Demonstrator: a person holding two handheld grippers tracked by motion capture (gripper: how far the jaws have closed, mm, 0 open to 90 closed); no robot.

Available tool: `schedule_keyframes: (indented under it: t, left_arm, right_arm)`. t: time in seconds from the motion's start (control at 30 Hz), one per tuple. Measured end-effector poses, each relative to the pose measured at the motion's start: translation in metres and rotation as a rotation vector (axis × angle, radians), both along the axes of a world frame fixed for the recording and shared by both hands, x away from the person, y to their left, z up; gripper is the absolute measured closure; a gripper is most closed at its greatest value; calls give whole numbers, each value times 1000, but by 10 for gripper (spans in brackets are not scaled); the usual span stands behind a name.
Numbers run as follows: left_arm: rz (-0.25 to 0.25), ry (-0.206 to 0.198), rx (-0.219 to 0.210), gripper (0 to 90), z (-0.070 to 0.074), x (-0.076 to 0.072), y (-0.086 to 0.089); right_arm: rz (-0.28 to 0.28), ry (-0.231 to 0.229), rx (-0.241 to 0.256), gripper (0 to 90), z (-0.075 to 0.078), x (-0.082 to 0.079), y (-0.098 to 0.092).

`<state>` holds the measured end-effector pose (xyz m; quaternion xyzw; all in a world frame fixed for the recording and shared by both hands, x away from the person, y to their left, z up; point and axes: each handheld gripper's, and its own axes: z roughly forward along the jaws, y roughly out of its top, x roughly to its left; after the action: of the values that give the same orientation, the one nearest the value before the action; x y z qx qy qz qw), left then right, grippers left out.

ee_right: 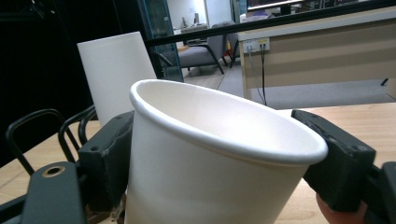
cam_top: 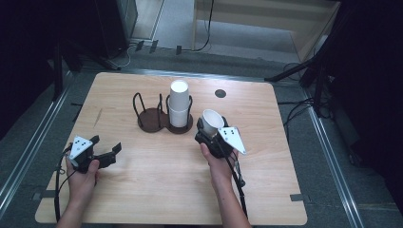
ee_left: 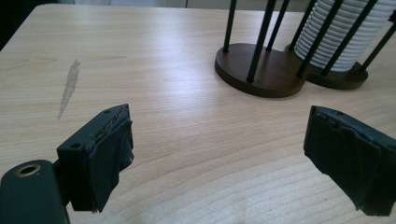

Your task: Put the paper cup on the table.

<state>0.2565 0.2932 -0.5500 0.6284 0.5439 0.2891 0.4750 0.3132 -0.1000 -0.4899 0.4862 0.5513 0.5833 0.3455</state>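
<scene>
The right hand-held gripper (cam_top: 207, 129) clamps a paper cup (cam_top: 212, 119) mouth-up just right of the cup stack (cam_top: 178, 108) in its holder (cam_top: 158, 118), probably freshly separated, while the left hand-held gripper (cam_top: 108, 149) waits wide open, empty, on the desk (cam_top: 157, 185).

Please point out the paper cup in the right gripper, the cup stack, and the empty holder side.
paper cup (ee_right: 205, 186), right gripper view, outer wall.
cup stack (cam_top: 178, 102), high view, side.
empty holder side (ee_left: 268, 70), left gripper view, wooden base.
</scene>
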Motion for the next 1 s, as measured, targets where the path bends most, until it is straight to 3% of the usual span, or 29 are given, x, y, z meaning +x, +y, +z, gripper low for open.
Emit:
schedule_keyframes:
  t: [0.63, 0.77, 0.97, 1.0]
  left_arm:
    - [7, 7, -22, 90, 0, 1, 1]
    - [5, 7, -24, 90, 0, 1, 1]
    - [4, 8, -26, 90, 0, 2, 1]
    - [5, 8, -26, 90, 0, 2, 1]
  right_arm:
    - [-34, 32, -59, 194, -10, 34, -17]
    - [-72, 18, -44, 193, -13, 43, -23]
    - [-119, 8, -73, 193, -18, 53, -33]
    - [-155, -2, -100, 191, -19, 55, -35]
